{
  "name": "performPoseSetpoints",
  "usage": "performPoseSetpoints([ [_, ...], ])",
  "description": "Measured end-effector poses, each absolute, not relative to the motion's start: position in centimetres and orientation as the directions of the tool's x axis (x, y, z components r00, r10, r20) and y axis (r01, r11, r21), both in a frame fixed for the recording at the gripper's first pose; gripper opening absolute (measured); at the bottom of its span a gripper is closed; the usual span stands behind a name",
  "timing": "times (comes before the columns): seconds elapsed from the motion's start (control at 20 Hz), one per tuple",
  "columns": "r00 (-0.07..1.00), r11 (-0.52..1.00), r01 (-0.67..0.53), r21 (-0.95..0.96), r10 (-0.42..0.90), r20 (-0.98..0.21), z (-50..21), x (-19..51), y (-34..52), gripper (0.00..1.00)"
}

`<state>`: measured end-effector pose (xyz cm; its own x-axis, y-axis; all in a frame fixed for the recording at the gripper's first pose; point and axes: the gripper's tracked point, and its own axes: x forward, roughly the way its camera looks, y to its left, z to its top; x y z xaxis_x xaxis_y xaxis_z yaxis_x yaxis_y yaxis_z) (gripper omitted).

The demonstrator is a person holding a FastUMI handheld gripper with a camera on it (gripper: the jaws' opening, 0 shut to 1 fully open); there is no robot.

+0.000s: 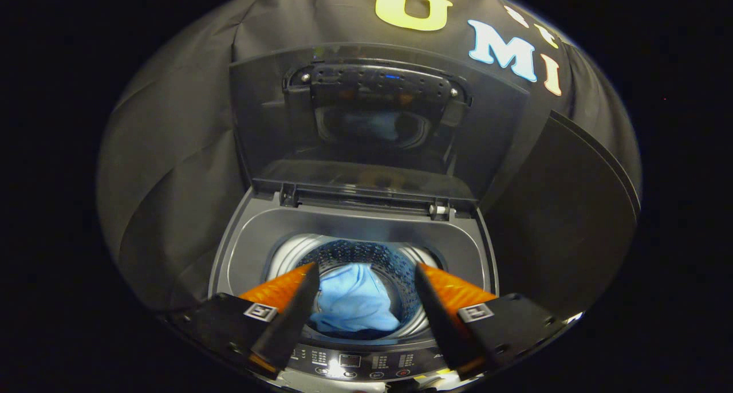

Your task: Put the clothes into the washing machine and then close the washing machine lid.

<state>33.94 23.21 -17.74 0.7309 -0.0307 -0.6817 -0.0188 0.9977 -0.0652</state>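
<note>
Gripper (366,272) spread wide and empty, blue cloth (355,298) below in drum (401,267), lid (378,124) raised

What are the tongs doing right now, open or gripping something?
Tongs: open, holding nothing, above the washing machine drum; blue cloth lies inside, lid up.

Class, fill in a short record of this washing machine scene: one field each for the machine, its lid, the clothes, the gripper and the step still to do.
machine: top-loading washing machine, control panel nearest the gripper
lid: lid raised, standing upright behind the drum opening
clothes: blue cloth lying inside the drum
gripper: gripper open above the drum, fingers apart, holding nothing, the cloth seen between them
step left: close the lid
</note>
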Motion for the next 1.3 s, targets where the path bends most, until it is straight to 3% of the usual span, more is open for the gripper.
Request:
performPoseSetpoints([
  [0.1, 0.757, 0.998, -0.02, -0.058, -0.022, -0.653, -16.7, 34.1, 23.4, 0.97],
  [0.15, 0.773, 0.998, -0.012, -0.064, -0.031, -0.633, -16.1, 34.1, 23.1, 0.98],
  [0.7, 0.939, 0.99, 0.077, -0.115, -0.111, -0.326, -3.5, 37.5, 21.4, 0.98],
  [1.3, 0.96, 0.986, 0.09, -0.137, -0.123, -0.253, 1.6, 45.5, 21.9, 0.98],
])
